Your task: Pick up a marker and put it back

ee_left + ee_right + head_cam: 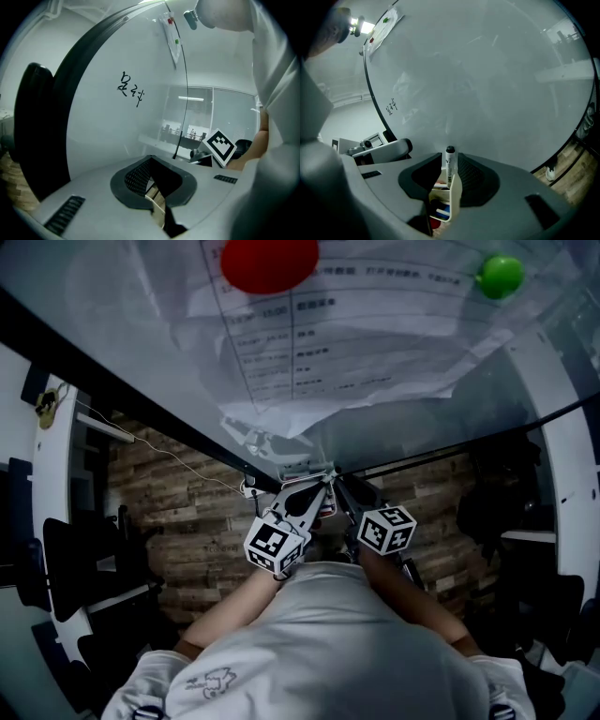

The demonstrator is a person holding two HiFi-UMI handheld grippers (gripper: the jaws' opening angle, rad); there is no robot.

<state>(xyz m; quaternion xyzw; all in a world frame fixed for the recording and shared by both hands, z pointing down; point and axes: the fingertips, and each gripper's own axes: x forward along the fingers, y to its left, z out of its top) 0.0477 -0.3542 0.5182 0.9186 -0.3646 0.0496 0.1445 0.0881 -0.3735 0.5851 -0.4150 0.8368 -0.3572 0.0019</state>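
A white marker (pixel 449 161) with a black cap stands upright between the jaws of my right gripper (pixel 449 171), whose pads sit close against both its sides. Its lower end is hidden behind a cream marker holder (pixel 455 193) that holds blue and red markers. In the head view both grippers meet at the holder (pixel 320 502) under the whiteboard (pixel 422 418), the left gripper (pixel 314 495) beside the right gripper (pixel 337 487). My left gripper (pixel 152 180) has a gap between its jaws with nothing in it; only the holder's cream edge (pixel 157 202) shows through.
Papers (pixel 337 334) hang on the whiteboard under a red magnet (pixel 269 263) and a green magnet (pixel 499 276). Handwriting (pixel 130 90) marks the board. Wooden floor (pixel 178 512) lies below, with dark chairs (pixel 75 568) at the left.
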